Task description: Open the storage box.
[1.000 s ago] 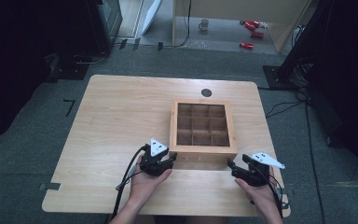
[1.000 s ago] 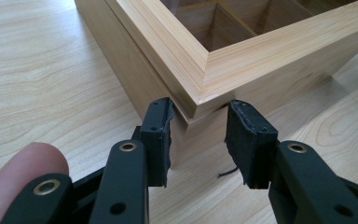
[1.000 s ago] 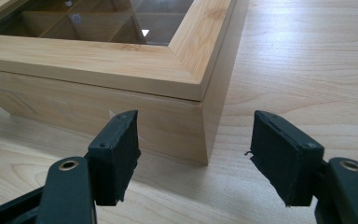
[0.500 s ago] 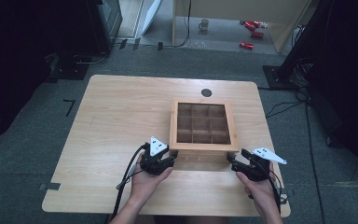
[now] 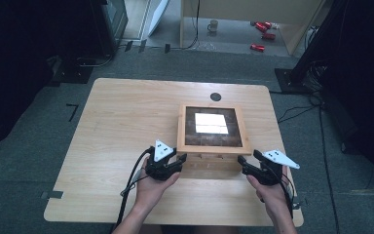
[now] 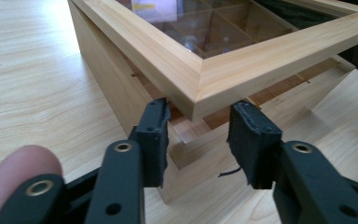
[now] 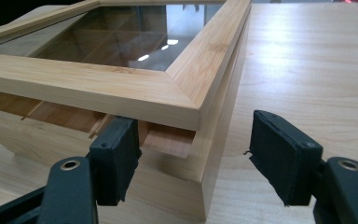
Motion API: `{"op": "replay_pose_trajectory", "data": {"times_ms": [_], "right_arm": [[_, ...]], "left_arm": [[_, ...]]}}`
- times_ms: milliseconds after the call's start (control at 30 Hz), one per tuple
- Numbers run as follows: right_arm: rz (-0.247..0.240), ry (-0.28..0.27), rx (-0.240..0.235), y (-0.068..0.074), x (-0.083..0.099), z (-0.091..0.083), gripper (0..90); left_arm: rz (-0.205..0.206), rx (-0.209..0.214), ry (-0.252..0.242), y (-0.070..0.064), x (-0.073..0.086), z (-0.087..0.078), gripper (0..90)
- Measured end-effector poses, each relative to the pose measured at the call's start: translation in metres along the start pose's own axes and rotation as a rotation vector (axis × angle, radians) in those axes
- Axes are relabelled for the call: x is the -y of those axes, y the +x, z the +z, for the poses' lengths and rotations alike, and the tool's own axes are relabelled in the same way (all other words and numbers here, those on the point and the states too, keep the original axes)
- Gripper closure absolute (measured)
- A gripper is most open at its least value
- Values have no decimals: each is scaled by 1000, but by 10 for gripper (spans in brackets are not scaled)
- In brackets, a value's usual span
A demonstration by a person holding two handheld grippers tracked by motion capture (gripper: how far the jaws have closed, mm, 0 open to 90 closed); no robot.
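Now the glass-paned lid [image 5: 213, 127] sits tilted up over the wooden compartment box [image 5: 209, 161], its pane reflecting a bright patch; half a second ago the high view looked straight down into the open grid of compartments.

Item: wooden compartment box [image 6: 107, 88], square, pale unfinished wood with visible grain, standing right of centre on the near half of the wooden table [image 5: 121, 122]. Thin wooden dividers split the interior into square cells; whether the cells hold anything cannot be told through the pane.

Item: lid [image 7: 121, 88], mitred wooden frame around a clear pane, its near edge raised off the box's front wall, a gap showing between them in both gripper views.

Item: left gripper [image 5: 181, 159], jaws apart, its black padded fingers [image 6: 154, 140] on either side of the lid's near left corner, just under it.

Item: right gripper [image 5: 241, 162], jaws wide apart at the near right corner; one pad [image 7: 116, 156] sits under the lid's front edge, the other stands clear beside the box.
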State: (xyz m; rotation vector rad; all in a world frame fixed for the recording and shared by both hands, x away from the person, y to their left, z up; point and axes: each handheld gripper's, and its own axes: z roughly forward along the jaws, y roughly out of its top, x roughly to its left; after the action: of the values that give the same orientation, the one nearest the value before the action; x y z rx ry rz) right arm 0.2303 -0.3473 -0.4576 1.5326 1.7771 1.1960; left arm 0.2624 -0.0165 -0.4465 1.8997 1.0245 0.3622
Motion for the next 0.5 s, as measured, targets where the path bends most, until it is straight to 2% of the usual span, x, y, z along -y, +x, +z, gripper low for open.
{"op": "replay_pose_trajectory", "data": {"times_ms": [167, 367, 400, 433, 500], "right_arm": [[-18, -23, 0, 1, -9, -3, 333], [-33, -65, -4, 2, -26, -8, 332], [-40, -73, -3, 2, -29, -9, 332], [-40, -73, -3, 2, -29, -9, 332], [-55, -84, -5, 2, -37, -9, 332]], "left_arm": [[21, 3, 10, 7, 9, -7, 505], [-3, -33, 33, 29, 33, -16, 495], [-10, -44, 44, 37, 40, -19, 490], [-10, -44, 44, 37, 40, -19, 482], [-18, -60, 56, 46, 47, -23, 480]]}}
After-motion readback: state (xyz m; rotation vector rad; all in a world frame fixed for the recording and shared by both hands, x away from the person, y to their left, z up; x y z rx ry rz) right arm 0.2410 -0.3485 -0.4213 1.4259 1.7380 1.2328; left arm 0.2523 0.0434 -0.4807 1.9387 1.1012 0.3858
